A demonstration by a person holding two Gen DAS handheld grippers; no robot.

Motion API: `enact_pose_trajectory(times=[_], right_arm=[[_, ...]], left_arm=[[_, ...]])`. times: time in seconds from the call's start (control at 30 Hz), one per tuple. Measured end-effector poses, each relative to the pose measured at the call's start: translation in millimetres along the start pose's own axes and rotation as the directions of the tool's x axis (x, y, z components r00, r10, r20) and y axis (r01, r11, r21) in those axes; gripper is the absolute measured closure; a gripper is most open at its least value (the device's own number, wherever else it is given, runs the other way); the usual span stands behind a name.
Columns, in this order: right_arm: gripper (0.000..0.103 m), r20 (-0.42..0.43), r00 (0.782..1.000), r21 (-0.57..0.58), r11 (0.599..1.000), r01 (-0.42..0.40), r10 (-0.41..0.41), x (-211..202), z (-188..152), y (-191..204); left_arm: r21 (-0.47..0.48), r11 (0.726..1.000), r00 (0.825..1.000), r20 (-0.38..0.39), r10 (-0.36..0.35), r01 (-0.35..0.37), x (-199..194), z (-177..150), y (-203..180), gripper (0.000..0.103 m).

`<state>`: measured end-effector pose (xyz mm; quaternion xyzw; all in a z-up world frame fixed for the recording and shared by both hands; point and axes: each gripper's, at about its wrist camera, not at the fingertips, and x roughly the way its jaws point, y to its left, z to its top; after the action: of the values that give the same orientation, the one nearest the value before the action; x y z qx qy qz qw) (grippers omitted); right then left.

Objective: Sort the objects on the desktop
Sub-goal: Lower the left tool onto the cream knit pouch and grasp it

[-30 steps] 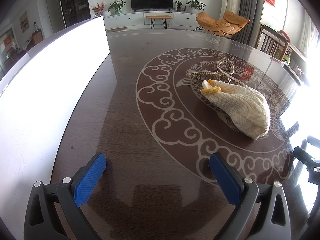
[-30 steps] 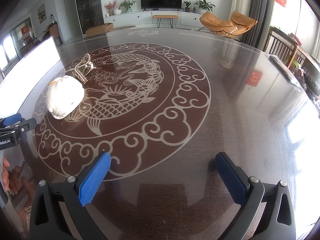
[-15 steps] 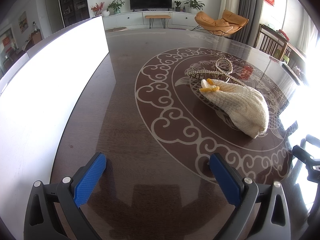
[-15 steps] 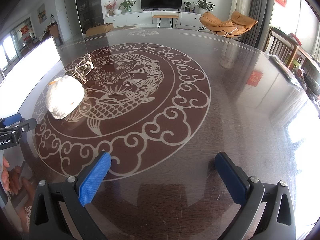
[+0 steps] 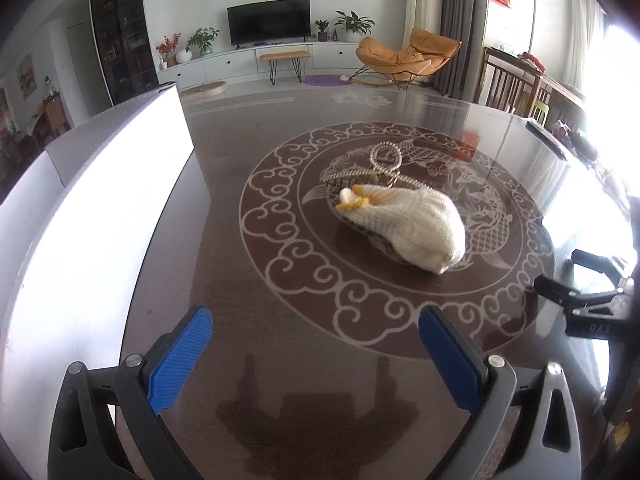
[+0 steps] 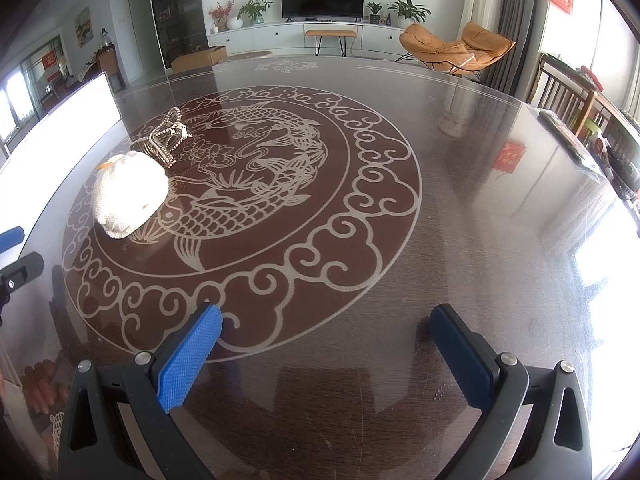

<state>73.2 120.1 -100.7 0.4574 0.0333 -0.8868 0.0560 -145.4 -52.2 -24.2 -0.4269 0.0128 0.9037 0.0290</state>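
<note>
A cream knitted pouch (image 5: 412, 226) with yellow tassels lies on the dark round table (image 5: 248, 280), inside its fish medallion. Just behind it sits a pearl hair claw clip (image 5: 374, 168). In the right wrist view the pouch (image 6: 128, 192) and the clip (image 6: 166, 140) appear far left. My left gripper (image 5: 314, 354) is open with nothing between its blue pads, a short way in front of the pouch. My right gripper (image 6: 326, 354) is open too, empty, over bare table right of the pouch; its black frame shows at the left wrist view's right edge (image 5: 580, 308).
A long white box (image 5: 92, 208) runs along the table's left side. Dark items (image 6: 584, 148) lie at the table's far right edge by wooden chairs. A person's hand is reflected in the glossy tabletop (image 6: 40, 388) at lower left.
The left gripper has moved a little forward and turned right, so the pouch and clip sit nearer the centre of its view. The right gripper has stayed still.
</note>
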Motion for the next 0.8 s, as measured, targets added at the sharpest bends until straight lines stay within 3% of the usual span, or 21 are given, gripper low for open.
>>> enact_pose_trajectory(times=[0.13,0.33,0.53,0.8], right_arm=[[0.0,0.0,1.0,0.0,1.0,0.0,0.0,0.0,0.0,0.0],[0.0,0.0,1.0,0.0,1.0,0.0,0.0,0.1,0.0,0.0],[0.0,0.0,1.0,0.0,1.0,0.0,0.0,0.0,0.0,0.0],[0.0,0.0,1.0,0.0,1.0,0.0,0.0,0.2,0.0,0.0]], left_arm=[[-0.015,0.999,0.999,0.012,-0.035,0.035,3.6,30.1,-27.7,0.0],[0.014,1.0,1.0,0.012,0.004,-0.004,24.0,66.8,-73.7,0.0],[0.045,0.999,1.0,-0.01,0.008,-0.007,45.8,76.6,-90.5,0.0],[0.019,1.0,0.999,-0.052,0.006,-0.005,69.8,70.9,-82.7,0.0]])
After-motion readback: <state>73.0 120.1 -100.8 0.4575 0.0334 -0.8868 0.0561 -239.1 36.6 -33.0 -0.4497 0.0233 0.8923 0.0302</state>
